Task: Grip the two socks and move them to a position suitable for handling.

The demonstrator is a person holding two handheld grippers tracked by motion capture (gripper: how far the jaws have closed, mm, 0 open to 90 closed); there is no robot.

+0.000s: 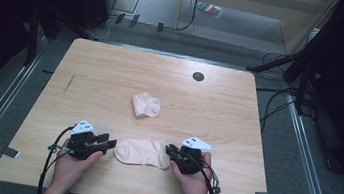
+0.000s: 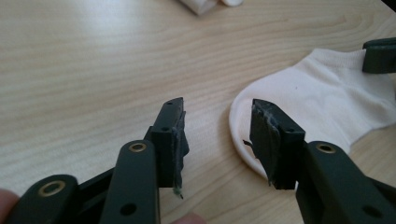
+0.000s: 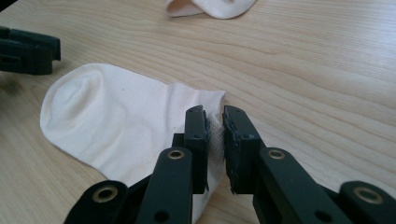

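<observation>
Right gripper [image 3: 214, 135] pinches cuff edge of flat sock [image 1: 143, 152]; left gripper [image 2: 217, 135] gapes wide at toe end, holding nothing; crumpled sock [image 1: 145, 104] farther up table [image 1: 113, 69].

Left gripper [image 2: 217, 140] holds its fingers apart, right gripper [image 3: 215, 144] has fingers nearly closed

Desk [image 1: 88, 66], as I see it from above: flat sock [image 1: 143, 153] on the near edge at centre; bunched sock [image 1: 146, 105] behind it, well apart, mid-desk. My left gripper [image 1: 106, 142] lies just left of the flat sock, my right gripper [image 1: 171, 151] at its right end, jaws on its edge. Round hole [image 1: 198, 76] far back, right of centre.
</observation>
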